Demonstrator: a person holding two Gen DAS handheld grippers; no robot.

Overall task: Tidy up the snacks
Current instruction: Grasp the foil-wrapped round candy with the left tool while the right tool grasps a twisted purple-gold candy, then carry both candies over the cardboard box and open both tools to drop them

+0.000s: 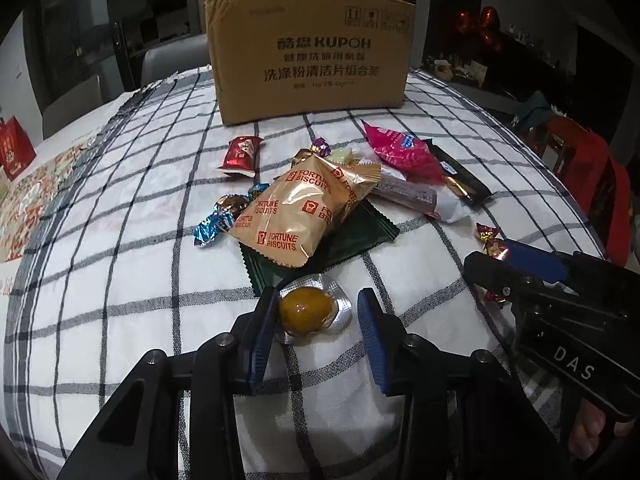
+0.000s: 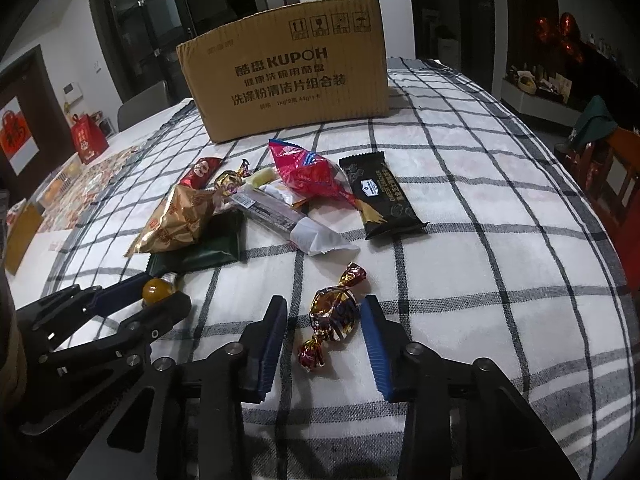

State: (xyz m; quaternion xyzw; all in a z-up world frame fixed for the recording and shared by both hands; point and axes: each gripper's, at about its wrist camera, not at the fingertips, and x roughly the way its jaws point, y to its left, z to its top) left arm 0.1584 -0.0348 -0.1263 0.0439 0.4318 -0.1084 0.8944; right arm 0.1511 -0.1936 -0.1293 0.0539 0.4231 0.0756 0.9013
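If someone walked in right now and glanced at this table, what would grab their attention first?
Probably the big cardboard box standing at the far side of the checked tablecloth, with a heap of snacks in front of it topped by the gold Fortune Biscuits bag. Nearer, both grippers are open: the left gripper brackets a foil-cupped yellow sweet, and the right gripper brackets a brown twist-wrapped candy.

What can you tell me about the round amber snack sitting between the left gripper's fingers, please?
The amber snack is a glossy, brownish-yellow ball sealed under clear film on a crinkled silver foil base. It lies flat on the checked tablecloth, just in front of the dark green packet. The left gripper is open around it; the left blue pad looks to be at its edge, the right pad stands clear.
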